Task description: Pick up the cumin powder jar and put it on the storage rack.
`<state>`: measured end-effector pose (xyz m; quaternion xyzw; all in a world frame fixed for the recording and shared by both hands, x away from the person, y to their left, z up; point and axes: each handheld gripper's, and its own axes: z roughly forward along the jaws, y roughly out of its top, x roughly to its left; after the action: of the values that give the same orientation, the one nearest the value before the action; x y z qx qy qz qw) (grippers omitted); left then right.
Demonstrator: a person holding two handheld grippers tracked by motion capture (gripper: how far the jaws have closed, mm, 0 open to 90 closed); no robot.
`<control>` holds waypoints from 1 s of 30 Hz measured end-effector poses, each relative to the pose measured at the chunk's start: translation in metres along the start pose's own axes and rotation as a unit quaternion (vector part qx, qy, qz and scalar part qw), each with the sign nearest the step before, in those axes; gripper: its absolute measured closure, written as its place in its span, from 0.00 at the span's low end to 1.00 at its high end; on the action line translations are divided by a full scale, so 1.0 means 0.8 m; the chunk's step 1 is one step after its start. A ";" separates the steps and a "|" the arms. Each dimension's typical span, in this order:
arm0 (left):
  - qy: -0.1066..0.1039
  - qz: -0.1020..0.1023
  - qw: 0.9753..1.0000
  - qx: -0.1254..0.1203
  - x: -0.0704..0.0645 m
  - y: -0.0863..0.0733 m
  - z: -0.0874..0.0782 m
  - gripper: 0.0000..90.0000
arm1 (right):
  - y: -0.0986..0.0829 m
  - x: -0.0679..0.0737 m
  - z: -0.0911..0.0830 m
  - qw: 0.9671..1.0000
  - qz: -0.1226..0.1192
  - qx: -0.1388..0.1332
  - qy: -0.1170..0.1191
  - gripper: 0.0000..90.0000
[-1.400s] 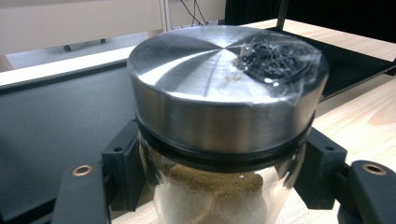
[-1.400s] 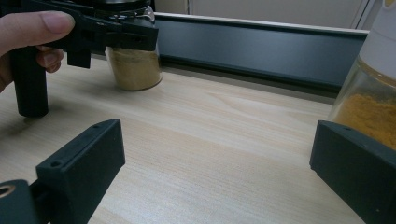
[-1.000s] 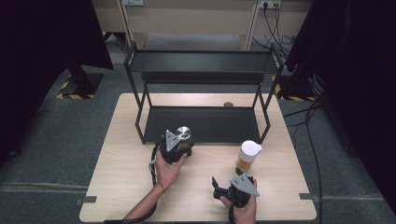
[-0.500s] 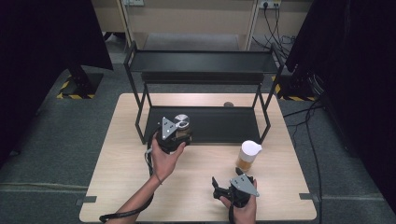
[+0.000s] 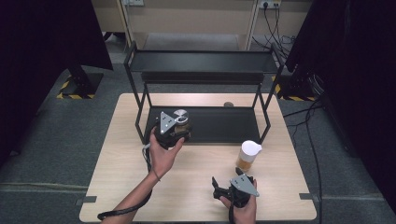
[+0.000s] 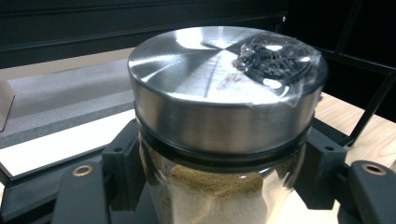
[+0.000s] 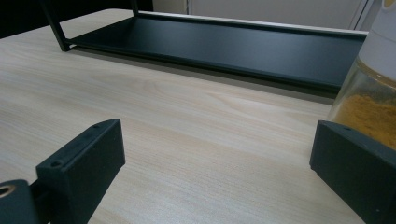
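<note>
My left gripper is shut on a glass jar with a brushed steel lid and brownish powder inside. It holds the jar over the front left edge of the black rack's lower shelf. In the left gripper view the jar stands upright and close between the two jaws of the left gripper. My right gripper rests open near the table's front edge, its jaws pointing left. A white-capped jar of orange powder stands just beyond it, and it appears as the jar by the right jaw of the right gripper.
The black two-tier rack has a top shelf above the lower one, with thin metal legs at its corners. The lower shelf lies bare. A small dark disc sits behind the rack. Light wooden tabletop spreads between the hands.
My left gripper has carried the steel-lidded jar away from the person and slightly up, from the open table to the lower shelf's front edge. The right gripper has stayed put.
</note>
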<state>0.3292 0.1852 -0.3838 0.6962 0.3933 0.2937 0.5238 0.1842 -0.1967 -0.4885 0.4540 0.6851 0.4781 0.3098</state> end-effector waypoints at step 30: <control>-0.001 0.013 1.000 0.015 0.010 0.068 0.001 0.34 | 0.000 0.001 0.000 1.000 -0.001 0.000 0.000 0.04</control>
<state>0.3472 0.1839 -0.3321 0.7092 0.3883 0.2937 0.5100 0.1839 -0.1959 -0.4883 0.4534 0.6858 0.4771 0.3106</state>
